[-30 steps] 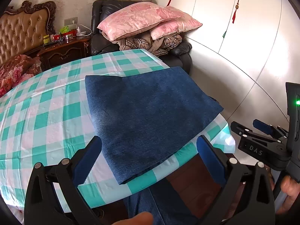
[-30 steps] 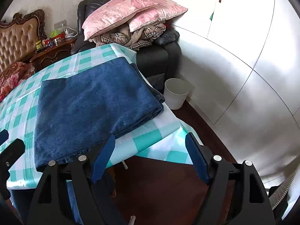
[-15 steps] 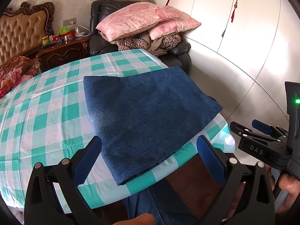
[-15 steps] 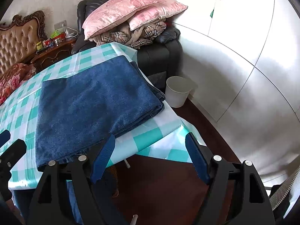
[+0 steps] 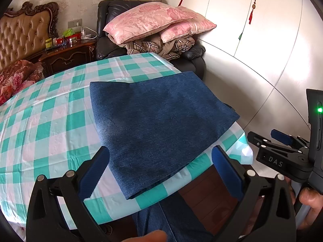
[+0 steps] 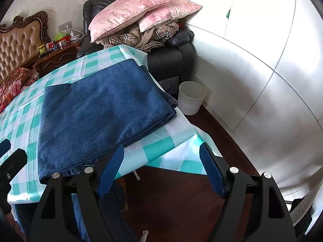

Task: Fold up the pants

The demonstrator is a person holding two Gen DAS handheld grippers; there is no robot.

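The pants (image 5: 159,125) lay folded into a flat blue rectangle on the table (image 5: 50,125), at its near right corner, with the stacked layer edges showing along the right side in the right wrist view (image 6: 105,119). One corner of the fold reached almost to the table's near edge.

Against the earlier frames, little had changed. The pants kept the same shape and the same place on the checked cloth. Both cameras had shifted only slightly, so the pants sat a touch differently in each view, and the bin (image 6: 191,96) had drifted a little within the right wrist view.

The left gripper (image 5: 161,167) hung above the near edge of the table, its jaws spread wide and empty, as before; the blue pads (image 5: 92,173) framed the near corner of the pants without touching them. The right gripper (image 6: 159,171) was likewise spread wide with nothing between its pads, held off the table's right corner over the dark floor. In the left wrist view the right gripper (image 5: 282,151) showed at the right edge, held in a hand (image 5: 310,199), well apart from the pants.

Behind the table stood an armchair (image 5: 109,46) piled with pink pillows (image 5: 153,20) and a plaid blanket (image 5: 157,46).
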